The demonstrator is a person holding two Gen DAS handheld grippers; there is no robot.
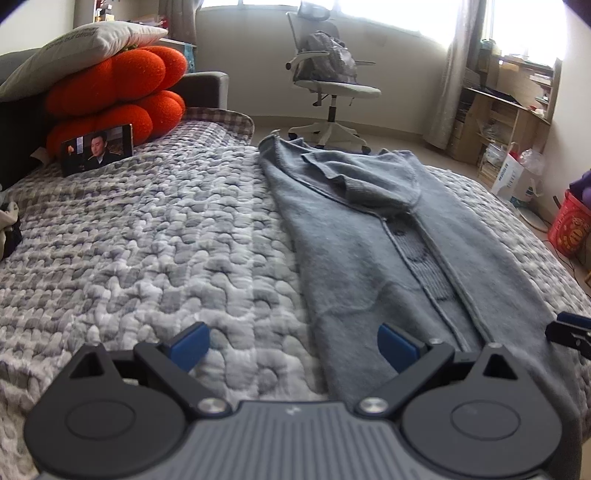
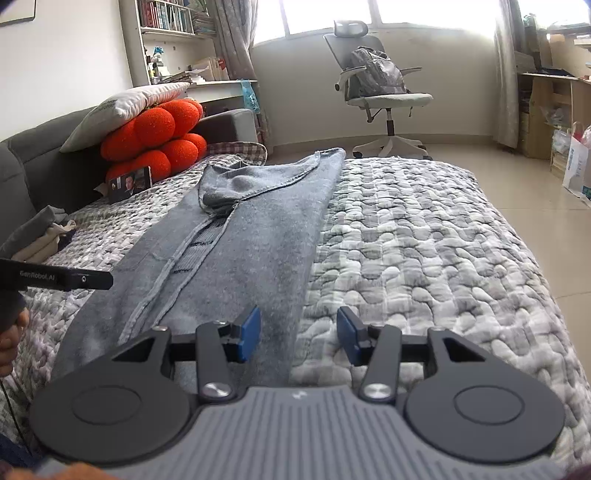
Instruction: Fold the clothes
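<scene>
A soft grey knitted cardigan (image 1: pixel 369 236), sides folded inward, lies lengthwise on the quilted grey bed (image 1: pixel 147 240). Left gripper (image 1: pixel 293 347) and right gripper (image 2: pixel 298 334) hover wide open, empty, at its near hem. Limp knit likely sags; near corners look best to pinch.

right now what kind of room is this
Most likely a bedroom that doubles as a study: a quilted bed with a grey garment on it, an office chair, and bookshelves.

I see bed (image 1: pixel 147 258) under grey-white quilted cover, bumpy texture. Grey knit garment (image 1: pixel 369 240) lies lengthwise along it, sides folded inward, sleeve folded over upper part. At headboard end I note orange cushions (image 1: pixel 118 92) stacked, white pillow (image 1: pixel 81 44) on top, phone (image 1: pixel 96 149) propped against them, screen lit. Small heap of clothes (image 2: pixel 48 236) rests on quilt near headboard.
</scene>
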